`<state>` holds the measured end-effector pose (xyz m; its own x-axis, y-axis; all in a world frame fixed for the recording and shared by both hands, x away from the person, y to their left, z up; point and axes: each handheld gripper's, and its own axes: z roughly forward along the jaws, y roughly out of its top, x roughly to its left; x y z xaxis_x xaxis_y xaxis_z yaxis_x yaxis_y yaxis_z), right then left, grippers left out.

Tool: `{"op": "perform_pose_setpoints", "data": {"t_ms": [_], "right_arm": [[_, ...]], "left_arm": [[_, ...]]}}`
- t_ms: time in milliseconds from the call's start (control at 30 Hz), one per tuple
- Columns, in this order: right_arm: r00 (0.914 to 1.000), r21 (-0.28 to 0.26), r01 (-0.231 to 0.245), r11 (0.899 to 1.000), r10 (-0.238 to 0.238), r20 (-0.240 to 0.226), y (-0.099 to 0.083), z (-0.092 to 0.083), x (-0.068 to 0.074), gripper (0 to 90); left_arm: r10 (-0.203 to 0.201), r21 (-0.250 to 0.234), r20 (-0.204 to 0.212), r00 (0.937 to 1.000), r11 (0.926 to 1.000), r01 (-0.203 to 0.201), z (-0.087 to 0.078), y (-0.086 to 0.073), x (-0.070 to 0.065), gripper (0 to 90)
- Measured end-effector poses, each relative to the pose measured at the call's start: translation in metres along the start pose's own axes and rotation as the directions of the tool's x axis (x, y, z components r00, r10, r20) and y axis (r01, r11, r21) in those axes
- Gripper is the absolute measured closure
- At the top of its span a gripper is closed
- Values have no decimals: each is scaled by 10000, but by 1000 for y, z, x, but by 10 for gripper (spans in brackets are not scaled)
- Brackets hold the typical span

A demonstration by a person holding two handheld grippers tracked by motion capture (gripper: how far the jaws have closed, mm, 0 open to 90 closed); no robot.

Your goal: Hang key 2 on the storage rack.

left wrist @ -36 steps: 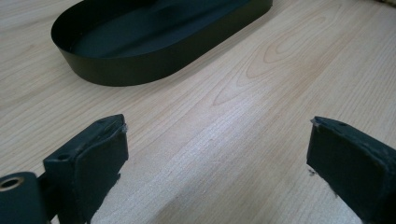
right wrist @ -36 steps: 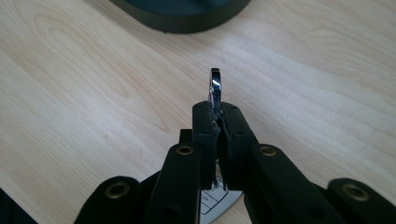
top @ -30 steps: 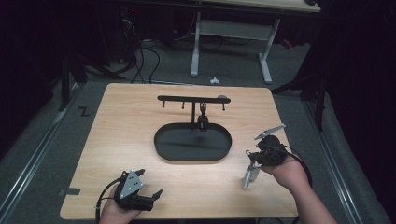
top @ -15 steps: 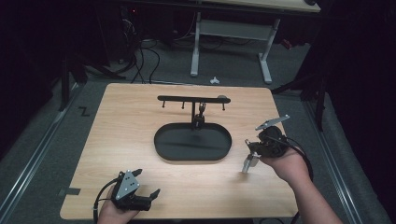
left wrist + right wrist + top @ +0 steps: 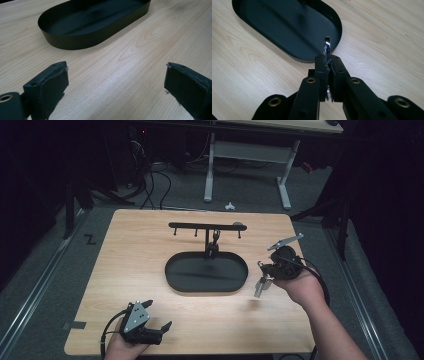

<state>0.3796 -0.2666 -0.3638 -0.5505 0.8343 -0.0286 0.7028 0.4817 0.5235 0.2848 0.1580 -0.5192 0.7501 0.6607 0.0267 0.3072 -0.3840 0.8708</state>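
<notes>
A small shiny metal piece [image 5: 327, 45] with a rounded chrome end pokes out of my right gripper [image 5: 328, 60], which is shut on it. From above, that piece [image 5: 260, 287] hangs below the right gripper [image 5: 263, 273], just right of the black oval tray [image 5: 200, 275] and above the wood. Behind the tray rises a black T-shaped rack [image 5: 207, 226] with small hooks; something dark hangs near its post. My left gripper [image 5: 156, 327] rests at the table's near left, open. Its pads [image 5: 53, 82] stand wide apart over bare wood, the tray [image 5: 75, 41] ahead.
The wooden table [image 5: 135, 265] ends close behind my left hand and to the right of my right hand. Beyond its far edge are a dark floor with cables [image 5: 150, 180] and the white legs of another table [image 5: 210, 170].
My right gripper has risen and drifted toward the far side with the metal piece in it. The left gripper has stayed put.
</notes>
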Motion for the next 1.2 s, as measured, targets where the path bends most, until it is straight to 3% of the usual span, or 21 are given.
{"op": "perform_pose_setpoints", "data": {"t_ms": [867, 1200], "right_arm": [[9982, -599, 568, 9966, -578, -159, 65, 9, 14, 862], [9983, -603, 539, 9967, -551, -190, 80, 17, 8, 862]], "left_arm": [[-68, 126, -196, 9998, 9999, 70, -10, -6, 0, 60], [-56, 144, -228, 9997, 9999, 60, -10, -7, 1, 60]]}}
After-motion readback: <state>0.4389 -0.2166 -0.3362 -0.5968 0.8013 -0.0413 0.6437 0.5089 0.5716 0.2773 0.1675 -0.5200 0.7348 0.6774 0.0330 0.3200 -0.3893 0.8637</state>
